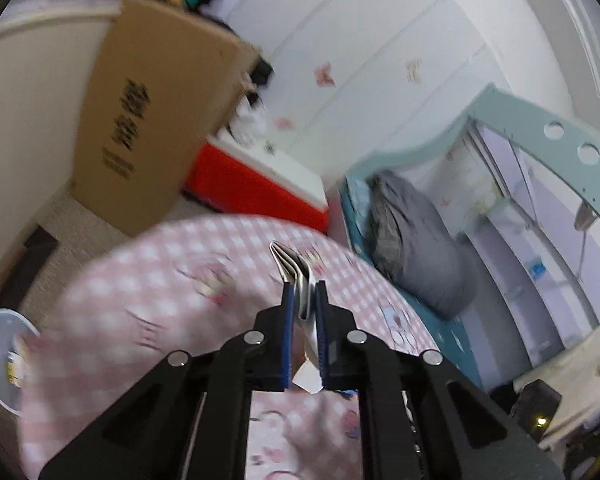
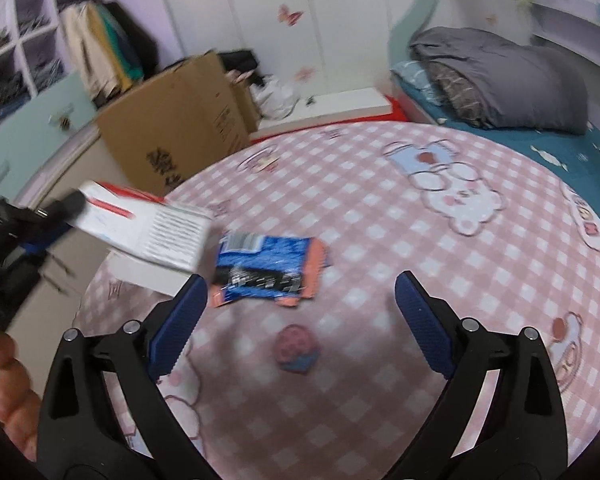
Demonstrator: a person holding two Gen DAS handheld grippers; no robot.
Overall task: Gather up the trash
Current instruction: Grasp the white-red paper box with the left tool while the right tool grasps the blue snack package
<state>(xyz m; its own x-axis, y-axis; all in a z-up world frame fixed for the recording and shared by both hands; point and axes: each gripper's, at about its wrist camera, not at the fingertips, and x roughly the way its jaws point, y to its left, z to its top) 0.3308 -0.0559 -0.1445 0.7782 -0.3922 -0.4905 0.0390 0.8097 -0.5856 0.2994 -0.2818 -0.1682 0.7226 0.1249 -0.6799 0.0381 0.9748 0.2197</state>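
Flattened white carton (image 2: 148, 232) clenched in L gripper (image 1: 304, 304), lifted off round checked table (image 2: 380, 216), prob. for binning; blue snack wrapper (image 2: 268, 268) lies flat on table, just ahead of R gripper (image 2: 300, 320), jaws wide, nothing in them; clear bin (image 1: 0, 360) cut off at frame edge; motion blur hides carton print.

Around the blue wrapper (image 2: 266, 270) the pink checked desk (image 2: 380, 240) lies bare to my right and front, room for my hand-held gripper to pass. Left of the wrapper, the flattened carton (image 2: 148, 226) hangs over the desk edge; beyond it stands the cardboard box (image 2: 176, 128)
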